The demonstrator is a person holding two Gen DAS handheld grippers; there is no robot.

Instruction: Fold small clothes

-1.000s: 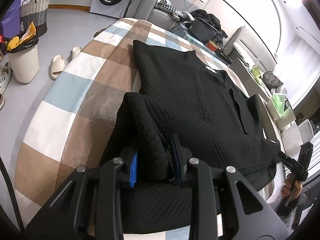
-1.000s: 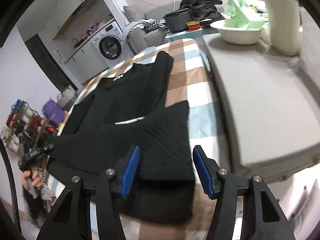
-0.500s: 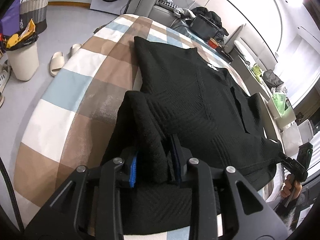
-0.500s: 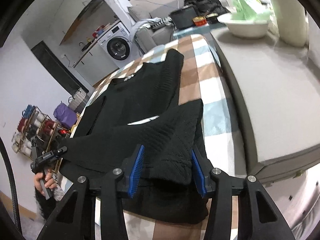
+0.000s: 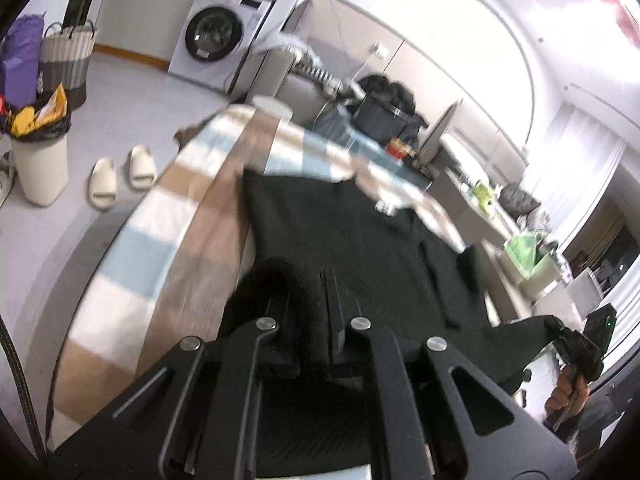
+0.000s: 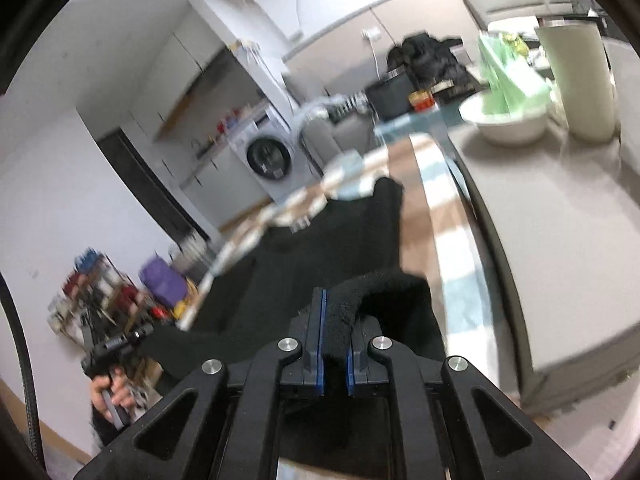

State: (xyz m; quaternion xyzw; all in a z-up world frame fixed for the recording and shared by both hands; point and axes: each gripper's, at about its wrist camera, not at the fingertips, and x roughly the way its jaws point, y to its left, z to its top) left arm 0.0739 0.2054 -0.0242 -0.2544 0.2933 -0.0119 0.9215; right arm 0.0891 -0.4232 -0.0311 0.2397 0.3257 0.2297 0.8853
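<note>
Checked cloth (image 5: pixel 168 220) under ribbed black knit (image 5: pixel 360 248)

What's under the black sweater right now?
The black sweater lies on a checked blanket of brown, blue and white squares, which shows around its far and side edges. Whatever lies beneath the sweater's middle is covered, and so is the surface below the blanket.

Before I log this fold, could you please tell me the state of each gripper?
Left gripper: shut on the black knitted sweater's hem.
Right gripper: shut on the same hem, jaws just closed.
</note>
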